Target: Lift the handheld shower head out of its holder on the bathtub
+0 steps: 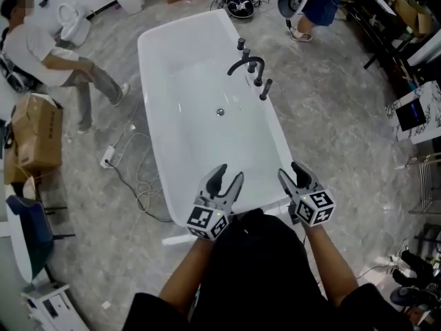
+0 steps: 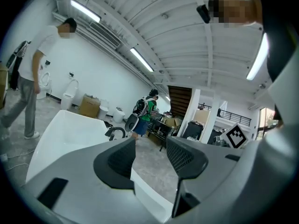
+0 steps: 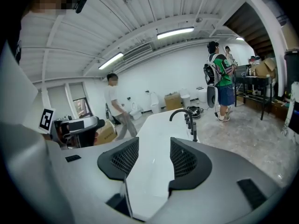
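Note:
A white bathtub (image 1: 157, 54) fills the middle of the head view. On its right rim stands a row of black fittings: a curved spout (image 1: 245, 64) and, nearest me, the slim upright handheld shower head (image 1: 265, 89) in its holder. Both grippers hover over the tub's near end, far from the fittings. My left gripper (image 1: 229, 175) is open and holds nothing. My right gripper (image 1: 291, 171) is open and empty too. The right gripper view shows the spout (image 3: 179, 113) and shower head (image 3: 194, 133) beyond its open jaws. The left gripper view shows the spout (image 2: 115, 132) far off.
A person (image 1: 52, 52) sits on the floor at the left, beside a cardboard box (image 1: 36, 133). Cables and a power strip (image 1: 109, 157) lie left of the tub. Another person (image 1: 311, 5) stands behind it. Tables and shelves (image 1: 406, 19) line the right side.

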The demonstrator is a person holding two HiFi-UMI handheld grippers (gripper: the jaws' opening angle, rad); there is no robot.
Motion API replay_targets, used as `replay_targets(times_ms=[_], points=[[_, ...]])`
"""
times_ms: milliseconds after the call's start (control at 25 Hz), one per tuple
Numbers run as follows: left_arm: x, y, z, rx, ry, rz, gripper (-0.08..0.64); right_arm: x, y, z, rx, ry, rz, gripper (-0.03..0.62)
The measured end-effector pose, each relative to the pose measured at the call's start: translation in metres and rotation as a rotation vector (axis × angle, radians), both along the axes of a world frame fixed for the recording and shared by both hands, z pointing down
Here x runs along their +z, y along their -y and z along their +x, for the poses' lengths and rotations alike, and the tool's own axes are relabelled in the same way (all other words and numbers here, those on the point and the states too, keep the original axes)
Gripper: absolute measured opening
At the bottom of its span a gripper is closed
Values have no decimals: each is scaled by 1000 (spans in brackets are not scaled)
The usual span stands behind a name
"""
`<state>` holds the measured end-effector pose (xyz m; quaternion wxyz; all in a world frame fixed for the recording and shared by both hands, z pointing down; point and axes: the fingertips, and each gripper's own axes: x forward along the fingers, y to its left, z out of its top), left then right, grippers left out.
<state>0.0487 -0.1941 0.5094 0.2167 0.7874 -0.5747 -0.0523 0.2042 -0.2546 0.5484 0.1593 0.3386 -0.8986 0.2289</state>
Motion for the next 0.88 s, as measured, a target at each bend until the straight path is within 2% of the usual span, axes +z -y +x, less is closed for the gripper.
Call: replay_targets(times_ms=[280,520,880], points=[[-5,7,-9,-71,16,22,186,7,23,-7,-34,-24,11,183],[1,23,2,-138,-1,-6,186,22,71,-6,-90,-49,11,183],[4,63,16,-211,23,-29,186,44,141,-4,-161,-72,-4,183]])
